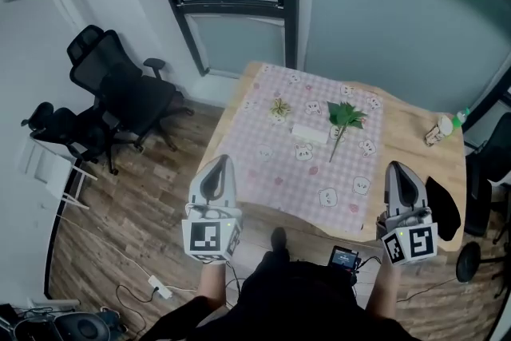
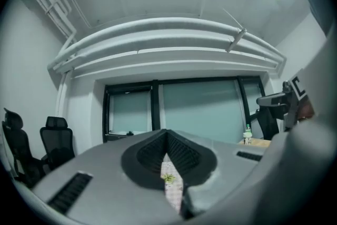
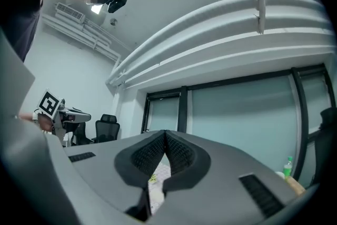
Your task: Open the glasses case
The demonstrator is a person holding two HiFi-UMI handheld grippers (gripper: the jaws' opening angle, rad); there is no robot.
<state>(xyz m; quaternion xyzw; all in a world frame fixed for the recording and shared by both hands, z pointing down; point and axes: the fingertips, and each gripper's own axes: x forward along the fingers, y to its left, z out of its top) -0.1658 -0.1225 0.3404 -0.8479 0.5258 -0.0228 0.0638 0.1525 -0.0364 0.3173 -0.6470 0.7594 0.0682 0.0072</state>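
Note:
The white glasses case [image 1: 310, 132] lies shut on the pink checked cloth [image 1: 271, 172] in the middle of the wooden table. A green leafy sprig [image 1: 345, 117] lies to its right and a small plant [image 1: 279, 109] to its left. My left gripper [image 1: 221, 162] hovers before the table's near left corner. My right gripper [image 1: 394, 168] is at the near right edge. Both point level toward the table and stay well short of the case. In the left gripper view the pads [image 2: 181, 153] meet with nothing between them. In the right gripper view the pads [image 3: 179, 153] also meet empty.
Two black office chairs [image 1: 120, 92] stand on the wood floor at the left. A green-capped bottle [image 1: 459, 120] and a small figure [image 1: 435, 132] sit at the table's far right. A dark object [image 1: 443, 208] lies at the near right edge. A power strip [image 1: 160, 286] lies on the floor.

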